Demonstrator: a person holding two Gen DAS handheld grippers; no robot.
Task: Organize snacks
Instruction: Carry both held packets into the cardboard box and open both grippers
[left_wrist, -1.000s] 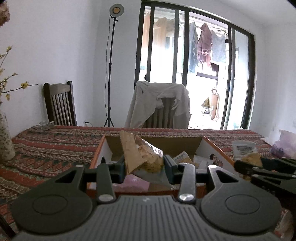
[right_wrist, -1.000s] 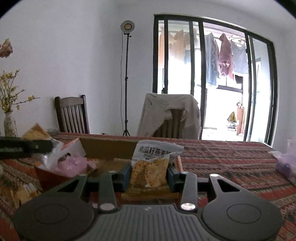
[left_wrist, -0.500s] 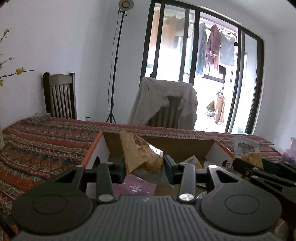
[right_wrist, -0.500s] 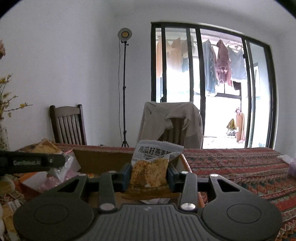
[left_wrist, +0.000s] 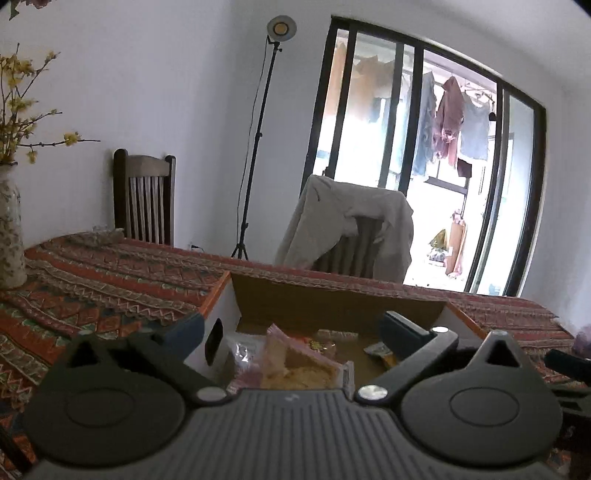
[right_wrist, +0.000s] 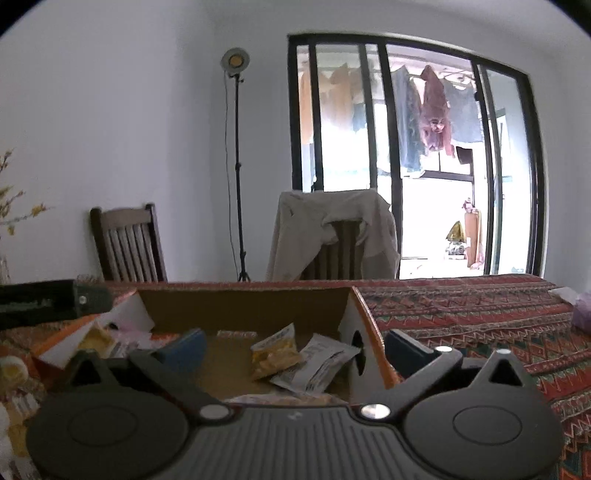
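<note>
Both snack packets look dropped, so I judge this the release step; next I should pull back and find another loose snack on the patterned cloth surface (right_wrist: 480, 317).

My left tool (left_wrist: 291, 328) and right tool (right_wrist: 295, 341) are spread wide, holding nothing, above the open brown cardboard box (right_wrist: 243, 306). A yellow crisp packet (right_wrist: 275, 354) lies inside.

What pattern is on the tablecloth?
The tablecloth has red, green and cream zigzag stripes, clearest in the right wrist view.
</note>
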